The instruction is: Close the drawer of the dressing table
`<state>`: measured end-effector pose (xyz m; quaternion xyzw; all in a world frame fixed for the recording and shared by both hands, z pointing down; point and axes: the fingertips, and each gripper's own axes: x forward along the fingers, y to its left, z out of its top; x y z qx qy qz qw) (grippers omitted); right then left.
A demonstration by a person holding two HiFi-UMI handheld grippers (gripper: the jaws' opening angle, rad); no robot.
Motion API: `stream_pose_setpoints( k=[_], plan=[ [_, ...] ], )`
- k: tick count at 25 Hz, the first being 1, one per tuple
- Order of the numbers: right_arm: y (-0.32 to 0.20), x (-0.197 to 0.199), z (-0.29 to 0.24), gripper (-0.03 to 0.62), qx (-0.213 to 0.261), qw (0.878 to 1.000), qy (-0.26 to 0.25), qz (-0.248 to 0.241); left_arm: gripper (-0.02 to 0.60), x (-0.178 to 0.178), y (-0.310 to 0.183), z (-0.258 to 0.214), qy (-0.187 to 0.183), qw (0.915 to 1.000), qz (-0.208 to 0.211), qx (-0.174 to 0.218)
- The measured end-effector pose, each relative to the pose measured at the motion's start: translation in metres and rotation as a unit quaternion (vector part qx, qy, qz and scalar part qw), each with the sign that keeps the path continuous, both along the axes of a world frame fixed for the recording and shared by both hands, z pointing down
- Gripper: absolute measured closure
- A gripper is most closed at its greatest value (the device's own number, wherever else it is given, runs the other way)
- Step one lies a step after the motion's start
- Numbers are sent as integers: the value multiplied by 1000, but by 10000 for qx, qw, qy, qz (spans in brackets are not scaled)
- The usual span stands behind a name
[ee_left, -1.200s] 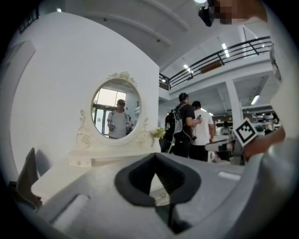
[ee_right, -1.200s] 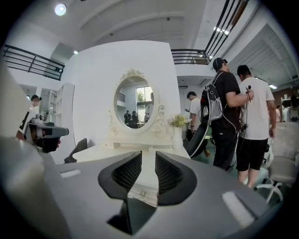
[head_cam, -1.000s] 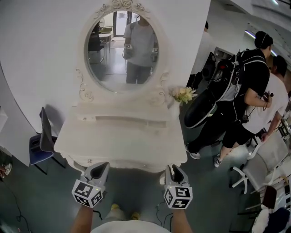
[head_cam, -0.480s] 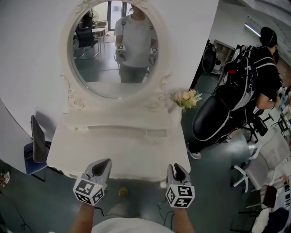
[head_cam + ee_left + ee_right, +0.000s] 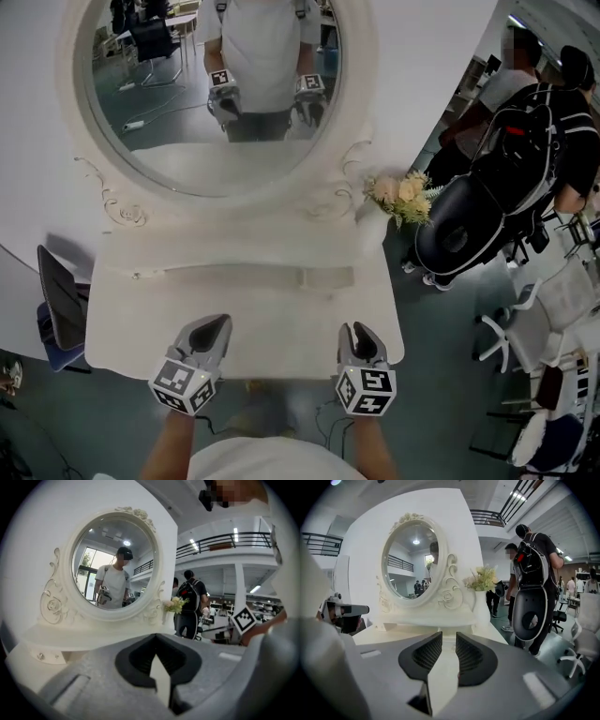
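Both left gripper (image 5: 217, 322) and right gripper (image 5: 357, 329) hide the dressing table (image 5: 272, 314) front.

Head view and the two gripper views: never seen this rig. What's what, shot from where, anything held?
There is no robot here. A person holds tongs in each hand, each carrying a marker cube. The head view comes from a camera on the person's head, looking down at the left tongs and right tongs above the front part of a white dressing table. The other two views ride on the tongs and look along their jaws. The tabletop looks bare. Behind it stand an oval mirror, which reflects the person, and a small bunch of flowers. Nothing is held: the left jaws meet at their tips, and the right jaws stand slightly apart with only the table showing between them. No open drawer shows from these angles.
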<state>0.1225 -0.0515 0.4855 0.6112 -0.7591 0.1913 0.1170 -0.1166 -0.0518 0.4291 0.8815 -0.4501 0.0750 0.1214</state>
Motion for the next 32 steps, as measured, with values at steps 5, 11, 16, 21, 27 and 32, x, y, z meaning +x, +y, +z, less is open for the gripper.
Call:
stream_pose_setpoints(
  k=[5,11,16,21,27,32],
  plan=[
    [-33,-8,25,517,-248,9996,46,87,583,-1,-35,27,39,9994,202,-288],
    [-53,-10,40,517,-424,9990,15,132,583,11,-56,40,-12,9981,441,-441],
    [-72,-4,51,517,-518,9986,-108,60,583,26,-72,54,-89,9968,485,-634],
    [-87,-4,70,517,-702,9973,-152,-152,583,36,-89,73,-123,9957,402,-823],
    [-106,-8,101,517,-920,9952,-212,-275,583,43,-107,101,-168,9941,361,-1005],
    [-109,-10,122,510,-978,9942,-36,-435,583,44,-105,120,-205,9918,398,-1194]
  ],
)
